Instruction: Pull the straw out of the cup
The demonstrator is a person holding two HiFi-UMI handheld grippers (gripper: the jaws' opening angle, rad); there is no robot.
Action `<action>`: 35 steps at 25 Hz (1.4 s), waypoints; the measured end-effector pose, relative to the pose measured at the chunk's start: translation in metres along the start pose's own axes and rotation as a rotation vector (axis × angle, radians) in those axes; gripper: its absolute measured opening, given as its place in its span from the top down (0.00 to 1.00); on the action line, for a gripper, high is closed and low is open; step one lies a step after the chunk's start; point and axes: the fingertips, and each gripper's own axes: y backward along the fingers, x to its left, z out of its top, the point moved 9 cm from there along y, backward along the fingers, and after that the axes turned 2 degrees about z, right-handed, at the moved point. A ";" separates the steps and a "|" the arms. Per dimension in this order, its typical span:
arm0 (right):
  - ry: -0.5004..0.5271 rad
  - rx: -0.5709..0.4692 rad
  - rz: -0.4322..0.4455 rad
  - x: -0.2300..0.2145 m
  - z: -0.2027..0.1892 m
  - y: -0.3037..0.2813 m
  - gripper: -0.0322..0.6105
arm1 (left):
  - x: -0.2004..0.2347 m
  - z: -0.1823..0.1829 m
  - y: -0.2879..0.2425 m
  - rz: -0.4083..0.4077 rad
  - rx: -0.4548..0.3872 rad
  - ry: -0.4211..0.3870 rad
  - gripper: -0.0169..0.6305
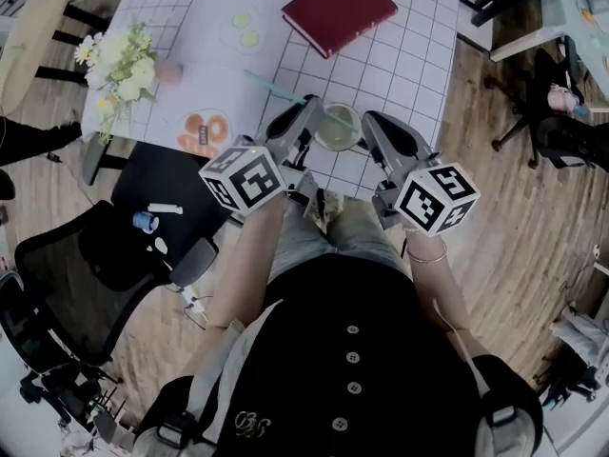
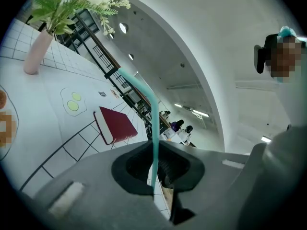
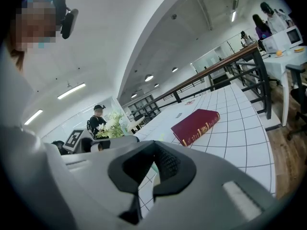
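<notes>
Clearly, the thin teal plastic straw is pinched betw. the narrowed jaws of the left gripper, clear of the pale green round cup. The cup is apparently clamped at its rim by the right gripper, above the white gridded table.

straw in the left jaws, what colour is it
Teal, a light blue-green. The straw shows best in the left gripper view, running up between the jaws.

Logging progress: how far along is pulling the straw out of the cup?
Done: the left gripper is shut on the teal straw. In hand: the right gripper seems to pinch the cup at its rim. Left: unclear whether the straw's lower end has cleared the cup.
</notes>
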 end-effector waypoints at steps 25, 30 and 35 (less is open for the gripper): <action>0.132 -0.125 0.081 0.056 0.049 0.020 0.95 | -0.068 0.055 0.035 -0.174 -0.075 -0.195 0.93; 0.141 -0.154 0.093 0.064 0.053 0.030 0.95 | -0.079 0.062 0.044 -0.201 -0.097 -0.205 0.93; 0.165 -0.179 0.095 0.067 0.056 0.035 0.95 | -0.087 0.065 0.050 -0.200 -0.077 -0.303 0.93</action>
